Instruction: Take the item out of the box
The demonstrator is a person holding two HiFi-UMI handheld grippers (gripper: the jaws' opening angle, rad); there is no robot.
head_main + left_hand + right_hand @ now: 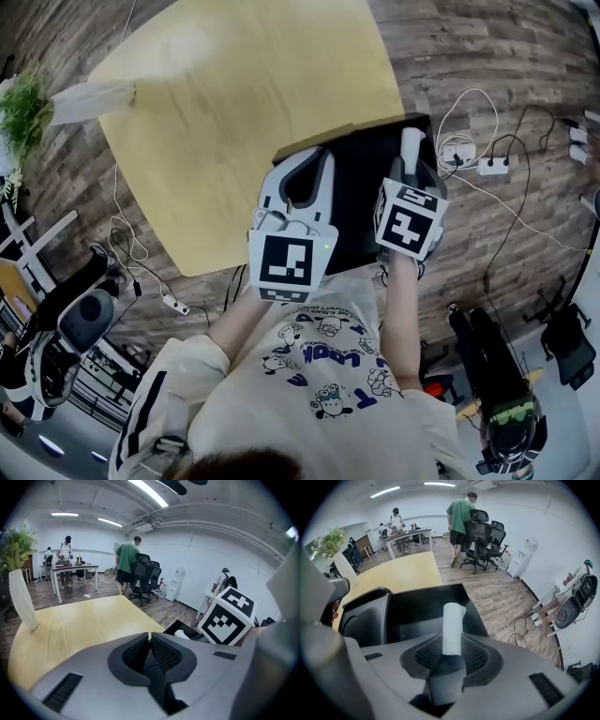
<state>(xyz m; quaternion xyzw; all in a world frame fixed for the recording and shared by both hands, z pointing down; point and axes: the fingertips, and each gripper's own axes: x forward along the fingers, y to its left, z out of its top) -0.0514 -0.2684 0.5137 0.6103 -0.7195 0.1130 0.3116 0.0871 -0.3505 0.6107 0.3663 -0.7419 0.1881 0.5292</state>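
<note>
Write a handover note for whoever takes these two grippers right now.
Grippers: left gripper shut and empty, at the box's left side; right gripper closed on the white roll, pads against both its sides.
Things: black box open, at the edge of the wooden table; the roll is over its inside.
Done: roll gripped.
Left: lift it clear, set it outside the box.

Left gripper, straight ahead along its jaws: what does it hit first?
Most likely the yellow table top, near its corner beside the black box; depth is hard to judge.
</note>
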